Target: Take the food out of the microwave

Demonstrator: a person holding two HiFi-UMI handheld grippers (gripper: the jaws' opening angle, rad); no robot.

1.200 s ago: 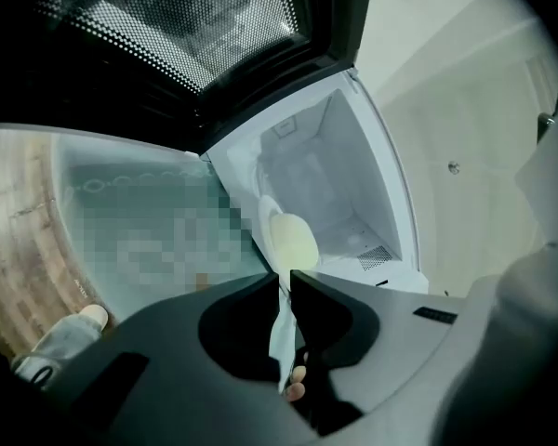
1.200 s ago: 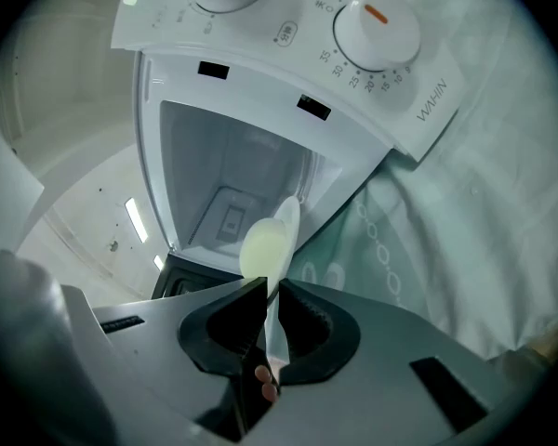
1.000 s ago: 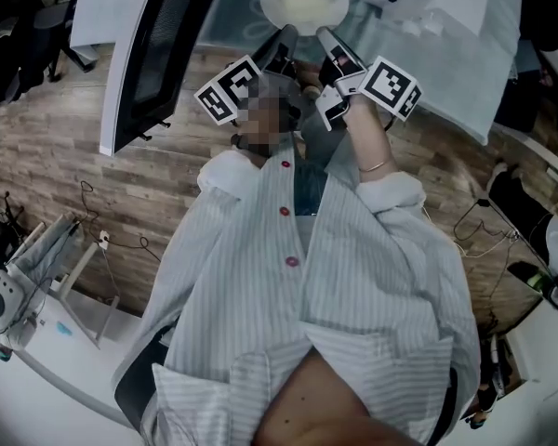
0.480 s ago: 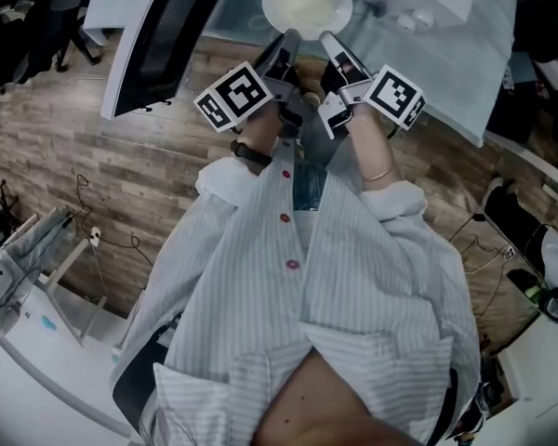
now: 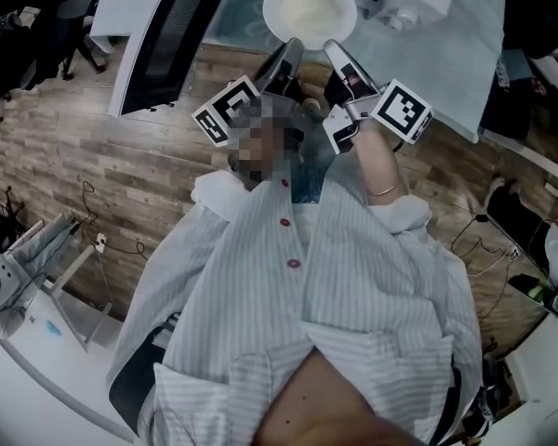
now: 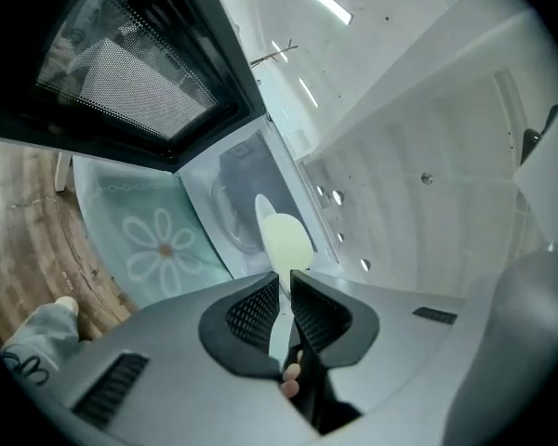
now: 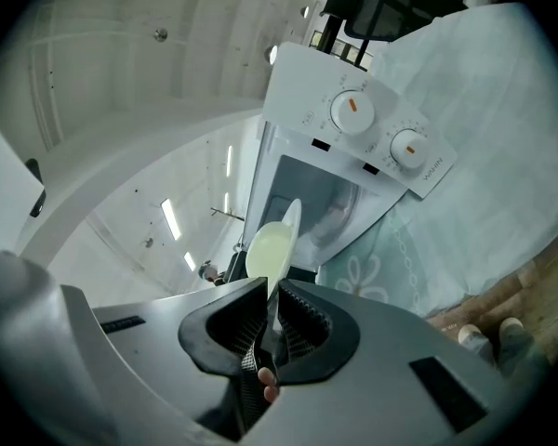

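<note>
1. Plate [image 5: 310,9] of pale, creamy food is held up in front of the open microwave [image 7: 363,128], over the cloth-covered surface [image 5: 456,54]. What the food is cannot be made out.
2. Left gripper [image 5: 291,49] is clamped on the plate's near-left rim. In the left gripper view, the jaws of the left gripper [image 6: 286,291] pinch the thin edge, and the plate [image 6: 284,240] shows almost edge-on.
3. Right gripper [image 5: 335,52] is closed on the near-right rim. In the right gripper view, the right gripper [image 7: 272,295] bites the edge of the plate [image 7: 272,249], and the part of the rim inside the jaws is hidden.
4. From the head view, the microwave body is cut off by the top edge, so its cavity cannot be seen there. Its dark-windowed door [image 5: 158,35] stands swung out to the left.
5. The right gripper view shows the white control panel with two dials [image 7: 352,112]. The cavity is partly screened by the plate.
6. A pale green cloth [image 6: 149,240] with a flower print covers the surface.
7. The floor [image 5: 121,175] is wood plank, with thin cables [image 5: 93,203] trailing at the left.
8. The person's striped shirt [image 5: 307,323] fills the lower head view and hides what is beneath it.
</note>
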